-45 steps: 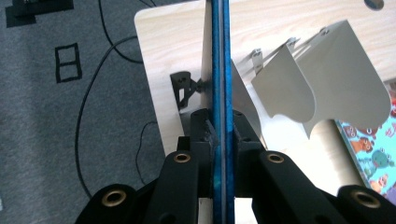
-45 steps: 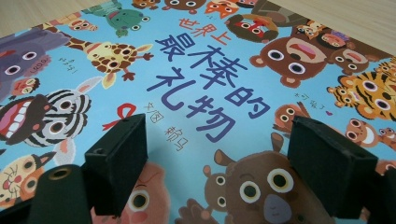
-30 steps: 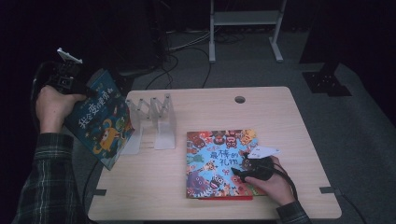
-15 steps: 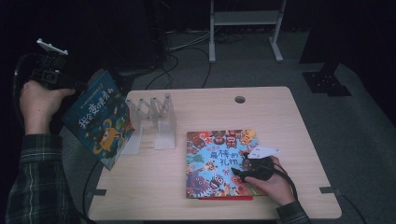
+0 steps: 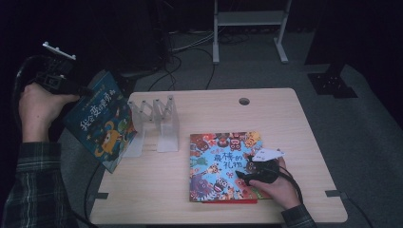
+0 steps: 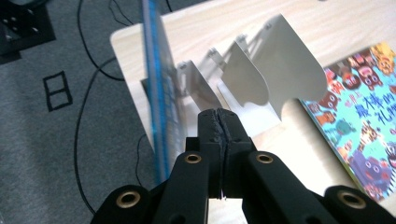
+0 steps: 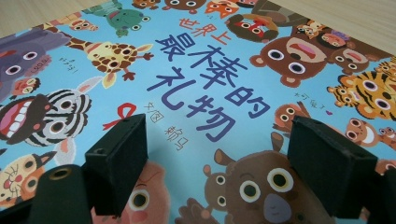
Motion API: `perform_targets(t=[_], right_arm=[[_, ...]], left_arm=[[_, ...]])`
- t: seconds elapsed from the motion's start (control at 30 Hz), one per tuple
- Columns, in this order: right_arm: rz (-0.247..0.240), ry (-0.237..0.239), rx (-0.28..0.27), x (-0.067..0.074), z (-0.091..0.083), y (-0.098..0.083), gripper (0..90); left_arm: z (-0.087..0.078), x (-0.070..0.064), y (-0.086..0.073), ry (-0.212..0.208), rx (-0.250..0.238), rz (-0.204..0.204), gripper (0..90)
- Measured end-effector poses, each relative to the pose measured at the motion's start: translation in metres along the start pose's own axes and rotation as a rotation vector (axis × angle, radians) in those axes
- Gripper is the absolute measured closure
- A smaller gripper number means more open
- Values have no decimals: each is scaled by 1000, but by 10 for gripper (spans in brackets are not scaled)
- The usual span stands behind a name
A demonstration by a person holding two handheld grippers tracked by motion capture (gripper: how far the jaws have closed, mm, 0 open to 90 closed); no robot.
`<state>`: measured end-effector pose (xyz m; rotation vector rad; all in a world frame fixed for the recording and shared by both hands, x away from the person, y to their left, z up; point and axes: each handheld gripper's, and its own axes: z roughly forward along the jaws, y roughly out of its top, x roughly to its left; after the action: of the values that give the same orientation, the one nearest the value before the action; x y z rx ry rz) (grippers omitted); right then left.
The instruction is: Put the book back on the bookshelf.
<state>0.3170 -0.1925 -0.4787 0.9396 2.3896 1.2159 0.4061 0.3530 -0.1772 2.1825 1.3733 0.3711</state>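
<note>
Pale wood makes up the desk (image 5: 285, 118), set in a dark room with cables on the grey floor. At its left edge a dark-blue picture book with yellow lettering and orange creatures on the cover (image 5: 97, 121) is seen standing tilted, partly out over the edge and just beside the leftmost divider of a white plastic book rack with four upright leaves (image 5: 161, 121). In the left gripper view the same book (image 6: 161, 107) appears edge-on and nearly upright, close alongside the left tongs (image 6: 223, 116), whose jaws are pressed together with nothing visible between them. In the high view the tip of those tongs (image 5: 85, 90) lies against the book's upper corner, the left hand (image 5: 38, 107) being raised off to the side – whether the book is gripped, merely steadied or resting on its own cannot be told.

The rack's slots (image 6: 280, 60) are all seen empty, so no book is judged to be properly shelved yet; the blue one is at best at the threshold.

Well apart, near the desk's front right, a light-blue picture book crowded with cartoon animals (image 5: 216, 161) lies flat. The right tongs (image 5: 244, 175) are laid on its cover, the jaws about half open (image 7: 215, 149) and closed on nothing. That book is judged still to be lifted and filed – the larger part of the work remains.
</note>
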Motion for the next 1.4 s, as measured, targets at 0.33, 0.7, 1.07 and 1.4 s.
perform_targets(t=[0.33, 0.7, 1.07, 1.4], right_arm=[[7, -4, -8, 0, -1, -1, 206], [10, -11, -4, 0, -2, -1, 225], [8, -10, 0, 0, -2, -1, 234], [5, -9, -2, 1, -3, -1, 262]], left_arm=[[13, -17, -13, -35, 9, 58, 875], [36, -46, -32, -70, 16, 128, 861], [67, -72, -48, -112, 39, 179, 802], [111, -89, -71, -142, 42, 233, 555]])
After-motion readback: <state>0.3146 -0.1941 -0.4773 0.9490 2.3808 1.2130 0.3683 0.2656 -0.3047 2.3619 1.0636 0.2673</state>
